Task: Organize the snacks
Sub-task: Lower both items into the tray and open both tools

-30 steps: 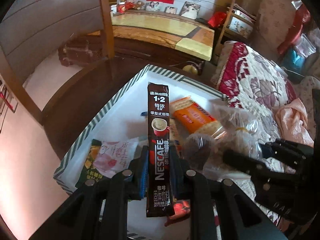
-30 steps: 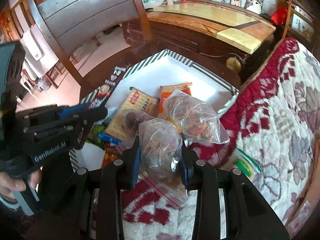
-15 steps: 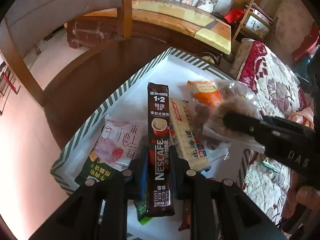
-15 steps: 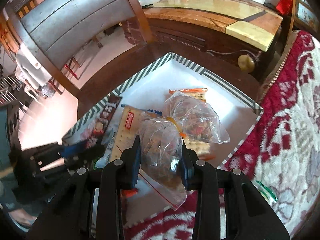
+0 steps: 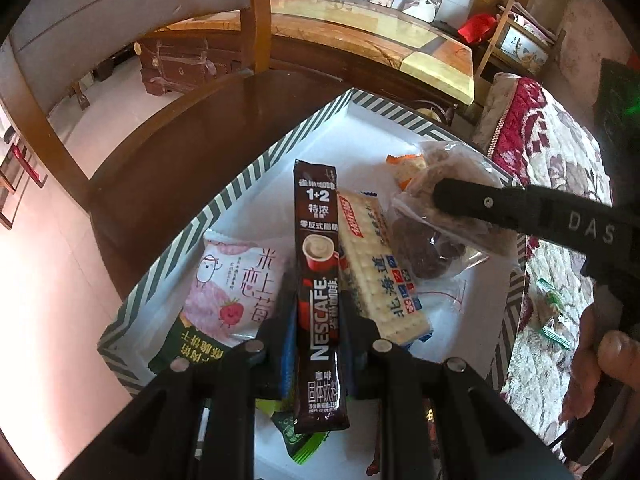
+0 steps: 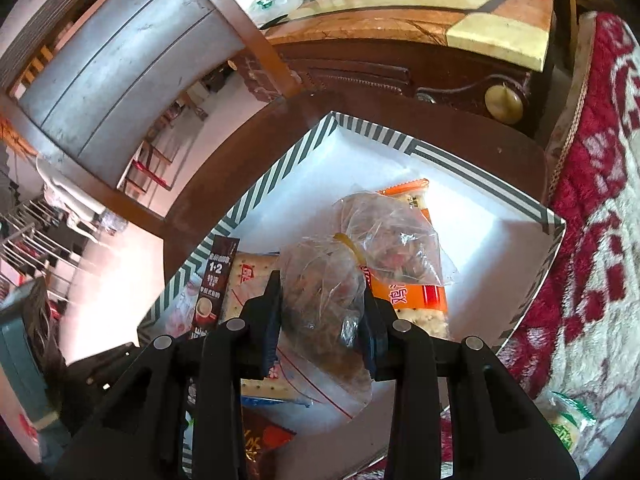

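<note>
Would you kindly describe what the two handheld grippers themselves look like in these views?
Both are matte black plastic with two long fingers joined by round silver rivets. The left gripper has blue pads inside its tips, as does the right gripper. Seen from the left wrist, the right one's side bears pale "DAS" lettering. No cables or sleeves show.

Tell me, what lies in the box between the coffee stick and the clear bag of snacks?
A long cracker pack lies between the Nescafe coffee stick and the clear bag, seen best in the left wrist view.
</note>
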